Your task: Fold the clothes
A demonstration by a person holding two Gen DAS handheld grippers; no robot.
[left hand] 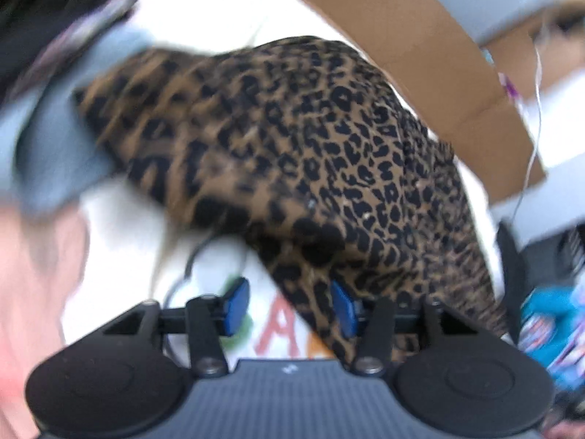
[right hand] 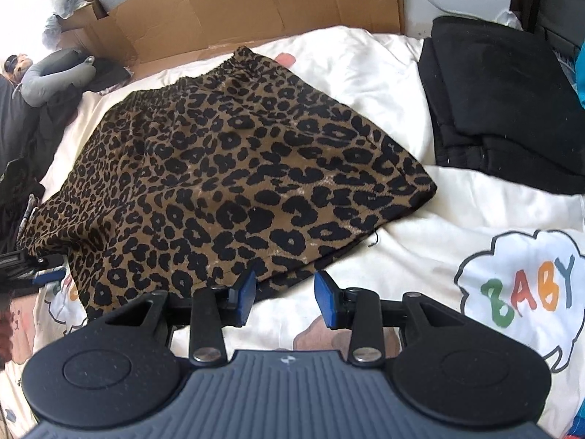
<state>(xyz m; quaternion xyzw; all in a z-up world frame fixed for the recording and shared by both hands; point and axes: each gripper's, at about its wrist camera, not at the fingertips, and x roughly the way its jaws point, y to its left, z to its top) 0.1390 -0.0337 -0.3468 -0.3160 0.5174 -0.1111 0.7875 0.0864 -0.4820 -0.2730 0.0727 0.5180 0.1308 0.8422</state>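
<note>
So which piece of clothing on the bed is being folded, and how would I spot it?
Start from the white bedcover printed with cartoon clouds, with brown cardboard leaning behind it. Spread across its middle lies the leopard-print garment, gathered waistband toward the cardboard. The folded black clothes to its right are plain; only this one has black spots on tan.

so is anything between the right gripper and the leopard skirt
Nothing visible. The right gripper is open at the near hem of the skirt, with only bare quilt beneath the gap. The folded black clothes lie off to the right, apart from the skirt.
</note>
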